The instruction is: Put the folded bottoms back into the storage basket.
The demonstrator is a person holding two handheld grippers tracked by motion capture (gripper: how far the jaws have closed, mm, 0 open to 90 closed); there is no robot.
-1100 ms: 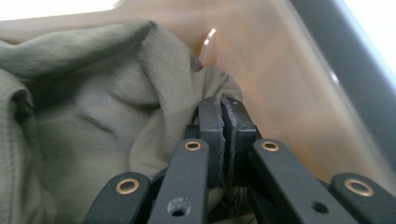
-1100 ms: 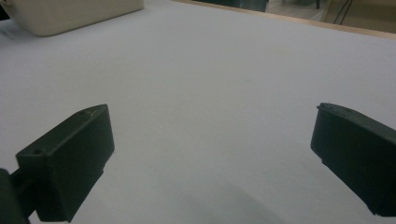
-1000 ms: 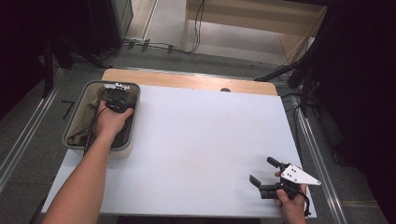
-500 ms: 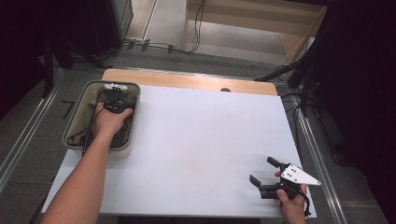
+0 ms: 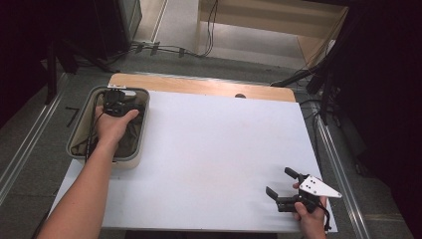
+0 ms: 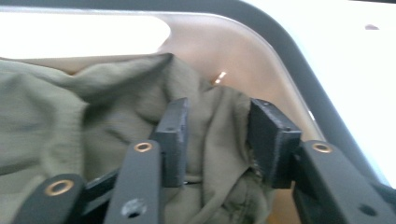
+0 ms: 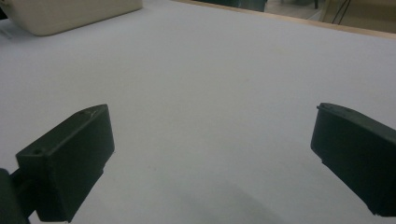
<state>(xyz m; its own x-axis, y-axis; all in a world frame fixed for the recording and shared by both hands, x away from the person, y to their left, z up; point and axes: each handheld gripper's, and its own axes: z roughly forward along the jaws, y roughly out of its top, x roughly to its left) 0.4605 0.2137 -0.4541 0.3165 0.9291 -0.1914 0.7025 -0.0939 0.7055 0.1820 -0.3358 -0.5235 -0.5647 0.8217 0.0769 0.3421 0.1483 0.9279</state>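
White sheeting covers the table [image 5: 214, 164], with a strip of pale wood showing along its far edge and grey floor and loose cables beyond that.

At the table's left edge sits a rounded tub [image 5: 130, 158], cream plastic with a darker rim. The person's left forearm runs up from the bottom corner and over the near wall of the tub, the wrist bent down so that the left gripper [image 5: 115, 105] points into the far end of the tub. In the left gripper view, crumpled olive cloth [image 6: 70, 116] lies inside the tub, soft and creased, bunched against the curved far wall. The left gripper [image 6: 217, 140] has just been opening: its two black square pads [image 6: 173, 135] now stand part way apart, a ridge of the cloth rising between them, loose rather than pinched.

Well away from the tub, at the table's near right corner, the right hand [image 5: 309, 219] rests low on the sheet with the right gripper [image 5: 281, 181] lying nearly level, its grey three-cornered plate on top. Its blocky matte pads [image 7: 70, 158] are spread wide over bare white sheet, and the tub's cream wall [image 7: 70, 14] shows far off beyond them.
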